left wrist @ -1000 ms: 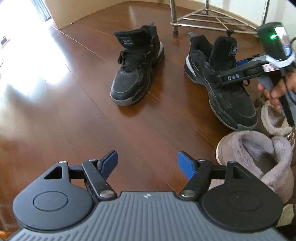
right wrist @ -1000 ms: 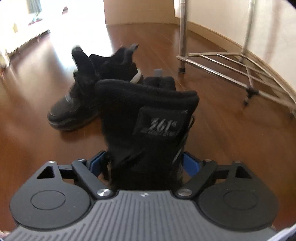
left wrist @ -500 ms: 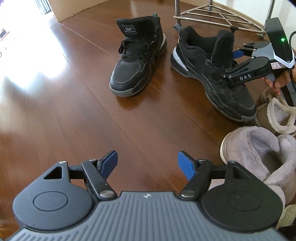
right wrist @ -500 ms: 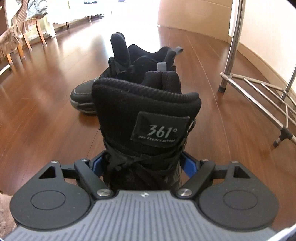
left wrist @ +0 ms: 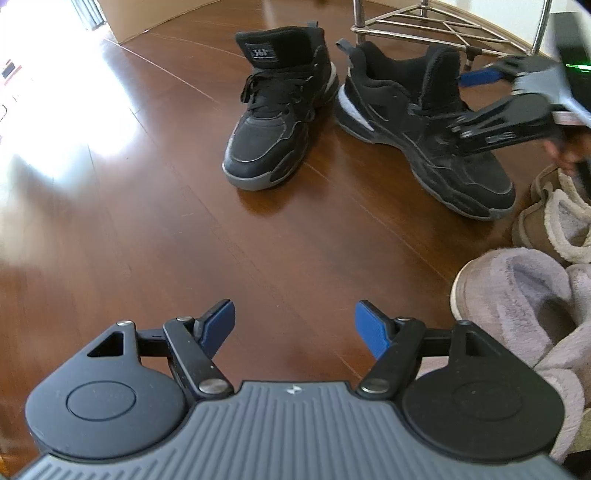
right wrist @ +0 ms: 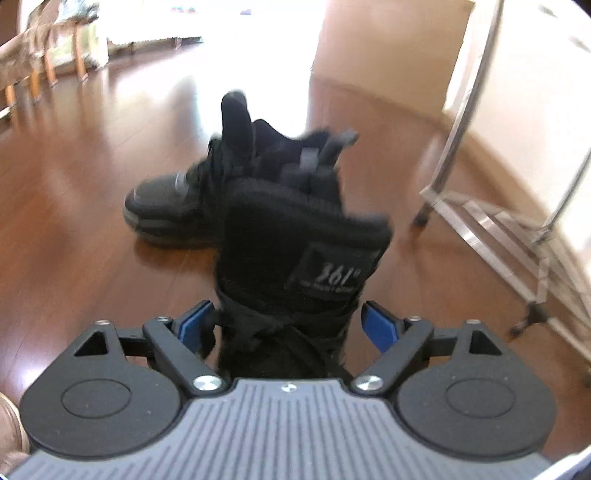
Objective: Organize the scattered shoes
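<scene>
Two black high-top sneakers stand side by side on the wooden floor, toes toward me in the left wrist view. The left sneaker (left wrist: 269,136) stands alone. My right gripper (left wrist: 465,103) straddles the tongue of the right sneaker (left wrist: 472,177). In the right wrist view that tongue (right wrist: 306,258) sits between the jaws, which are opening. The right pad (right wrist: 380,325) is clear of the shoe and the left pad (right wrist: 192,321) is beside the laces. The other sneaker (right wrist: 166,206) lies beyond. My left gripper (left wrist: 295,321) hangs open over bare floor, holding nothing.
Fuzzy grey slippers (left wrist: 517,295) and a tan fleece-lined boot (left wrist: 554,221) lie at the right edge, close to my left gripper. A metal rack (left wrist: 443,29) stands behind the sneakers near the wall (right wrist: 498,221). A hand (left wrist: 565,151) holds the right gripper.
The right sneaker has come closer to the left one and now rests beside it. The right gripper's jaws have widened off the tongue and the gripper has rolled. The left gripper stays as it was.
</scene>
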`<state>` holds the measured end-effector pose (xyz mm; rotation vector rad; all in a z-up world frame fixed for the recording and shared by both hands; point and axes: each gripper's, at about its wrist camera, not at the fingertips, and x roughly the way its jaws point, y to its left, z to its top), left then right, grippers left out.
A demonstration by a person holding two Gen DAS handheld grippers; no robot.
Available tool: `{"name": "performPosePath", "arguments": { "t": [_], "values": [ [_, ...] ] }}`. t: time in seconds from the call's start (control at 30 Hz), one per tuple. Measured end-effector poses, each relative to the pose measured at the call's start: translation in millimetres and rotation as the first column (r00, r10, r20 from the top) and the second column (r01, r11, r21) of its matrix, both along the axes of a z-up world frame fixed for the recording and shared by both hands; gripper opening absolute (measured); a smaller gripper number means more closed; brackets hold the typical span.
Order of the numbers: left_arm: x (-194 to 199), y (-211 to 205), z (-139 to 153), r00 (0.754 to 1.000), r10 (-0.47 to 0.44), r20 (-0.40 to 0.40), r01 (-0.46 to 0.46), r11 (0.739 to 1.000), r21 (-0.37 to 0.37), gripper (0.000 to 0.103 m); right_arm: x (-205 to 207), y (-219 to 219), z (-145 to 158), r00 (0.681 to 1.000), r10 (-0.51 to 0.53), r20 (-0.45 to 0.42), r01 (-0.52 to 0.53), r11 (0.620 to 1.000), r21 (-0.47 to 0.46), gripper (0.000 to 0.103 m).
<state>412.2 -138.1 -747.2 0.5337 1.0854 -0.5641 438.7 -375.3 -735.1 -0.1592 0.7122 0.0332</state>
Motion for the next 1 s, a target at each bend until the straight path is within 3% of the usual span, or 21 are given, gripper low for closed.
{"name": "performPosePath", "arguments": {
  "t": [0.13, 0.27, 0.47, 0.57, 0.7, 0.83, 1.0],
  "values": [
    [4.6, 4.8, 0.3, 1.0, -0.009, 0.003, 0.009, 1.0, -0.017, 0.074, -26.9, 13.5, 31.3, 0.995, 0.029, 0.096, -0.036, 0.997, 0.068, 0.094],
    [11.9, 2.6, 1.2, 0.999, -0.043, 0.013, 0.043, 0.998, -0.034, 0.073, -5.3, 22.1, 55.4, 0.987, 0.116, 0.113, -0.124, 0.99, 0.067, 0.094],
    [56.4, -14.1, 14.9, 0.976, -0.176, 0.126, 0.187, 0.979, -0.085, 0.073, 44.4, 26.1, 72.1, 0.986, 0.151, 0.076, -0.157, 0.984, 0.088, 0.093],
    [88.6, -18.8, 25.3, 0.97, -0.214, 0.118, 0.229, 0.964, -0.133, 0.072, 60.0, 24.4, 65.0, 0.989, 0.144, 0.027, -0.147, 0.979, 0.139, 0.089],
    [115.3, -21.1, 28.4, 0.953, -0.283, 0.103, 0.298, 0.938, -0.175, 0.071, 78.0, 28.9, 55.9, 0.987, 0.158, -0.004, -0.157, 0.983, 0.099, 0.081],
    [146.1, -35.3, 17.6, 0.918, -0.383, 0.101, 0.396, 0.899, -0.186, 0.071, 111.0, 40.9, 64.6, 0.984, 0.174, 0.027, -0.175, 0.982, 0.064, 0.081],
    [169.5, -40.2, 5.0, 0.922, -0.371, 0.105, 0.386, 0.901, -0.201, 0.071, 170.4, 63.8, 61.5, 0.984, 0.178, 0.014, -0.177, 0.984, -0.02, 0.068]
  ]
}}
